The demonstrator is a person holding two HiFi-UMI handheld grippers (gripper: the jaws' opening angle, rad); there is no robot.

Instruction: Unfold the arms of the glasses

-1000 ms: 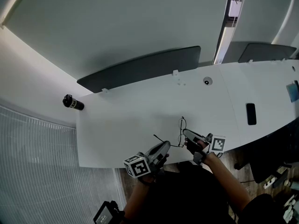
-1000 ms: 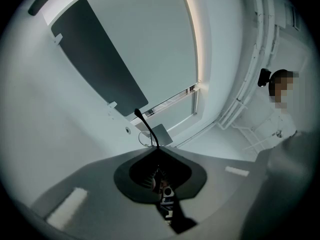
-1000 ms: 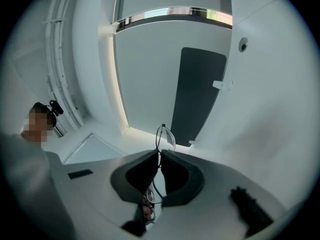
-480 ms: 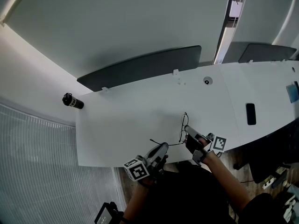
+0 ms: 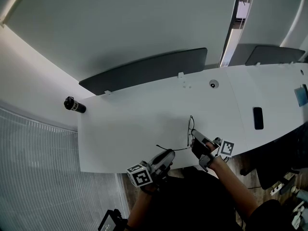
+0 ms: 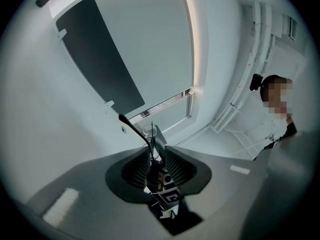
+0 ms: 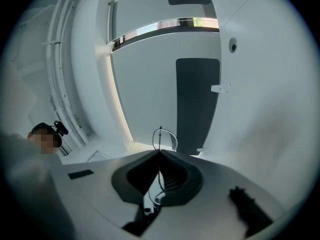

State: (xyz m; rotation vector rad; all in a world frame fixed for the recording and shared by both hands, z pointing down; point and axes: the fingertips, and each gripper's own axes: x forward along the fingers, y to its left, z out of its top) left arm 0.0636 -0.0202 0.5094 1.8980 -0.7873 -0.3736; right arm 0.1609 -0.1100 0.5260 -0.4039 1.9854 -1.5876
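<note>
Black wire glasses (image 5: 190, 128) hang only from the closed fingers of the right gripper (image 5: 196, 139), since the left gripper (image 5: 167, 154) has just been opening its fingers off the arm (image 5: 171, 149) between them, so any slip could drop them.

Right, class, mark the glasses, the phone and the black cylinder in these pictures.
glasses (image 7: 168, 140): right gripper view, on the lens above the jaws.
phone (image 5: 258, 118): head view, middle of its dark face.
black cylinder (image 5: 75, 105): head view, middle of its body.
</note>
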